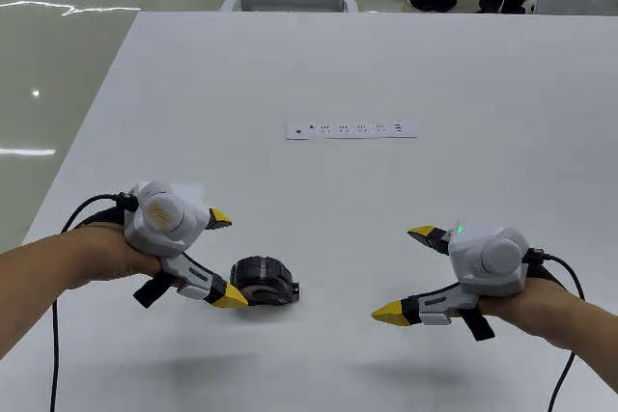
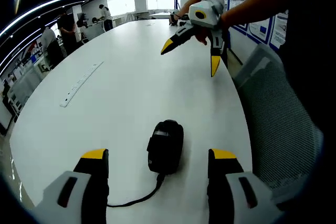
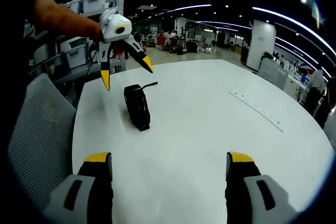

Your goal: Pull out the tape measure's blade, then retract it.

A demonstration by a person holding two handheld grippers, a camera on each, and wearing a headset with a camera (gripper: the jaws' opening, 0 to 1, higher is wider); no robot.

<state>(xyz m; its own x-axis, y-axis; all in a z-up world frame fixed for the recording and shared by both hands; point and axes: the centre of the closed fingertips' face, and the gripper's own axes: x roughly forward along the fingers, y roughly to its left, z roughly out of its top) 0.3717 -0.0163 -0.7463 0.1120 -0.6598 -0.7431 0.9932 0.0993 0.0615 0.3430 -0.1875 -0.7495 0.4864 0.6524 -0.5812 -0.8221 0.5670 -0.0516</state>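
The right gripper is holding its two grey, yellow-tipped jaws wide apart over the bare white tabletop, gripping nothing. Ahead and to the left, a black, rounded tape measure is lying on the table, its thin black strap trailing from its far end. Just beyond it, the white left gripper, held in a person's hand, is pointing down with its yellow-tipped jaws spread. A long white power strip is lying well off to the right. A grey mesh chair back is standing at the table's left edge.
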